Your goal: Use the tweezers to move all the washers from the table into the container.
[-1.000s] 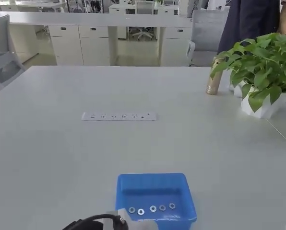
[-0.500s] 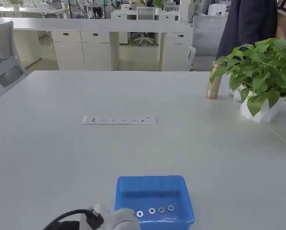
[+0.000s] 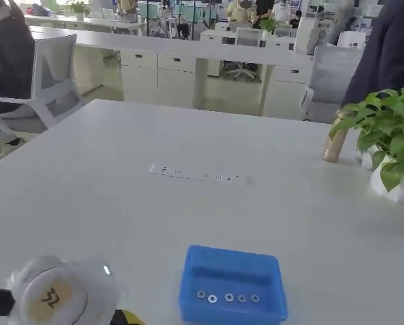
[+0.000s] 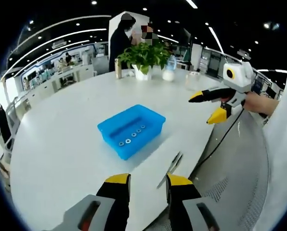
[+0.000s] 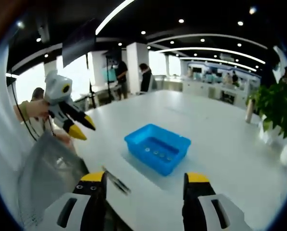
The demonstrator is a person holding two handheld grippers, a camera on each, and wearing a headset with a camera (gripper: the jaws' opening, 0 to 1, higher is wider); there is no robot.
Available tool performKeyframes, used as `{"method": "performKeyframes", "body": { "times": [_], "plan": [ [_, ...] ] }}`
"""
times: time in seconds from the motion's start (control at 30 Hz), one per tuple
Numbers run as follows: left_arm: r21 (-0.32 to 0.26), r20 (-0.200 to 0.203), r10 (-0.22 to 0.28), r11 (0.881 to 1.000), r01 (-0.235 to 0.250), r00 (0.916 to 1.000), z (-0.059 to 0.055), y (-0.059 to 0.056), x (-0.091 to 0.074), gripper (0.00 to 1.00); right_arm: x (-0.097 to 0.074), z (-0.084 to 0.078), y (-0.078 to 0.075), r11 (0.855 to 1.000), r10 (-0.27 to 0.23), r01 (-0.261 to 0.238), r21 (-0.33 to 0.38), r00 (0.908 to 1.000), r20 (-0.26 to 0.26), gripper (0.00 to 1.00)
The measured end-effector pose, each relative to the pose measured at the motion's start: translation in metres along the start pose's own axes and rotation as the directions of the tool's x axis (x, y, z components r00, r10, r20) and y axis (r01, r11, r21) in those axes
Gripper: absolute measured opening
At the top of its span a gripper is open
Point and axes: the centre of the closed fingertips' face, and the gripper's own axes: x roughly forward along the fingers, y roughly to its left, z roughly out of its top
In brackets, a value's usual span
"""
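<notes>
The blue container (image 3: 232,265) stands near the table's front edge, with several washers (image 3: 228,297) in a row inside. It also appears as the container (image 4: 131,129) in the left gripper view and the container (image 5: 158,147) in the right gripper view. The tweezers (image 4: 170,168) lie flat on the table between the container and the edge, seen too as the tweezers (image 5: 115,180). My left gripper (image 4: 143,185) is open and holds nothing, well short of the tweezers. My right gripper (image 5: 146,185) is wide open and also holds nothing. Both are held in the air off the table edge.
A power strip (image 3: 198,175) lies mid-table. At the far right stand a potted plant (image 3: 392,135) and a gold bottle (image 3: 334,142). A white chair (image 3: 49,74) is at the far left. A grey mesh chair part (image 5: 47,168) is close by the table edge.
The head camera has tilted and shifted. A gripper's white housing at the bottom of the head view has moved left, away from the container. The washers lie as before.
</notes>
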Motion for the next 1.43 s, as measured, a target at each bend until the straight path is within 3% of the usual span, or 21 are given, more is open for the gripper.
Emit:
{"method": "performKeyframes", "body": {
  "times": [0.07,0.13,0.2,0.33,0.4,0.5,0.63,0.7,0.73,0.83,0.9,1.0,1.17,1.27,1.37,1.43],
  "plan": [
    [-0.021,0.061,0.029,0.999,-0.027,0.9977,0.006,0.001,-0.005,0.31,-0.004,0.007,-0.003,1.0,-0.015,0.014,0.01,0.9994,0.03,0.63],
    [-0.053,0.118,0.073,0.996,-0.067,0.9904,0.012,0.003,-0.009,0.39,-0.01,0.015,-0.005,1.0,-0.027,0.026,0.014,0.9973,0.069,0.65],
    [-0.091,0.148,0.092,0.993,-0.079,0.9847,0.015,0.003,-0.011,0.48,-0.014,0.021,-0.009,0.999,-0.041,0.04,0.014,0.9946,0.095,0.66],
    [-0.163,0.238,0.135,0.982,-0.098,0.9617,0.024,0.001,-0.014,0.56,-0.02,0.027,-0.018,0.997,-0.081,0.079,0.018,0.9884,0.128,0.76],
    [-0.173,0.254,0.148,0.979,-0.106,0.9558,0.023,0.001,-0.015,0.59,-0.023,0.028,-0.021,0.995,-0.101,0.097,0.031,0.9841,0.146,0.8],
    [-0.193,0.25,0.162,0.974,-0.115,0.9546,0.017,0.0,-0.013,0.65,-0.026,0.027,-0.023,0.992,-0.126,0.12,0.049,0.9787,0.162,0.83],
    [-0.251,0.281,0.183,0.961,-0.112,0.9419,0.02,0.0,-0.013,0.74,-0.031,0.024,-0.026,0.989,-0.147,0.139,0.058,0.9756,0.164,0.87],
    [-0.259,0.299,0.201,0.958,-0.123,0.9328,0.024,0.001,-0.015,0.77,-0.034,0.025,-0.028,0.986,-0.163,0.156,0.054,0.9725,0.166,0.88],
    [-0.255,0.322,0.209,0.958,-0.127,0.9234,0.029,0.001,-0.017,0.79,-0.035,0.025,-0.029,0.985,-0.169,0.162,0.056,0.9714,0.166,0.89],
    [-0.261,0.354,0.215,0.957,-0.124,0.9104,0.036,0.001,-0.019,0.86,-0.043,0.032,-0.034,0.978,-0.21,0.203,0.056,0.9574,0.198,0.95],
    [-0.261,0.355,0.211,0.958,-0.12,0.9109,0.04,0.001,-0.019,0.92,-0.046,0.033,-0.037,0.974,-0.227,0.216,0.072,0.9492,0.218,0.99],
    [-0.23,0.351,0.22,0.962,-0.144,0.9102,0.043,0.002,-0.018,0.94,-0.048,0.029,-0.041,0.97,-0.24,0.226,0.086,0.9465,0.215,0.99],
    [-0.227,0.355,0.217,0.964,-0.141,0.9096,0.046,-0.003,-0.017,0.95,-0.05,0.03,-0.043,0.967,-0.25,0.233,0.099,0.9401,0.231,0.99],
    [-0.227,0.362,0.216,0.964,-0.139,0.9069,0.045,-0.004,-0.018,0.95,-0.049,0.029,-0.042,0.967,-0.251,0.235,0.095,0.9412,0.226,0.99],
    [-0.23,0.356,0.212,0.964,-0.135,0.9101,0.042,-0.005,-0.018,0.95,-0.047,0.028,-0.041,0.968,-0.249,0.234,0.093,0.944,0.216,0.99],
    [-0.234,0.359,0.221,0.962,-0.142,0.9068,0.041,-0.002,-0.02,0.95,-0.046,0.027,-0.041,0.968,-0.246,0.231,0.092,0.9462,0.21,0.99]
  ]
}}
